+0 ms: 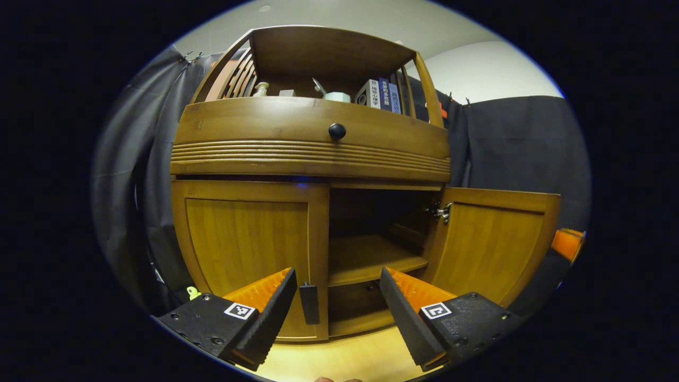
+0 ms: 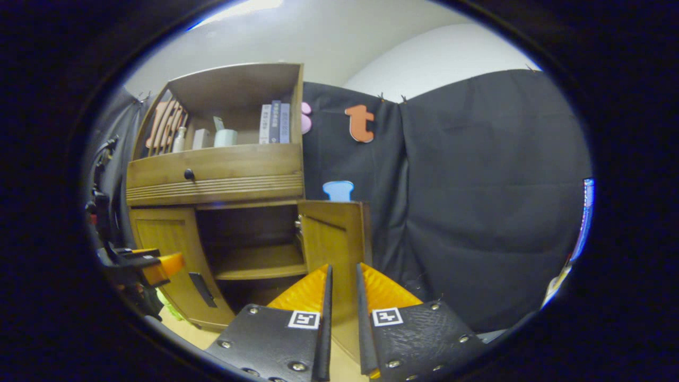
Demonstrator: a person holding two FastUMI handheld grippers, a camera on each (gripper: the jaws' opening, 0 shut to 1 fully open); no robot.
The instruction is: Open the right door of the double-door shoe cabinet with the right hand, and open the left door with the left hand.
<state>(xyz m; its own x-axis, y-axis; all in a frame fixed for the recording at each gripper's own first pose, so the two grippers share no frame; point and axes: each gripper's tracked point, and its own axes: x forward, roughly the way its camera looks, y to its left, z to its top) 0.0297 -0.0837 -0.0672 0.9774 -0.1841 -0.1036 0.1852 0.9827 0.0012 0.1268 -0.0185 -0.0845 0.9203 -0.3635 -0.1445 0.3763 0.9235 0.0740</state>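
Left gripper (image 1: 337,297) spread wide, level, aimed at the handle (image 1: 309,303) on the left door (image 1: 249,244), which sits closed; handle between the fingers but nearer the left one, untouched. Best to ease in a touch, centre on the handle, close squarely, then pull in an arc about the far-left hinge. Right gripper (image 2: 342,297) narrowed to a slim gap astride the free edge of the right door (image 2: 331,239); contact hard to tell. Right door swung open, shelf (image 1: 371,257) bare behind.
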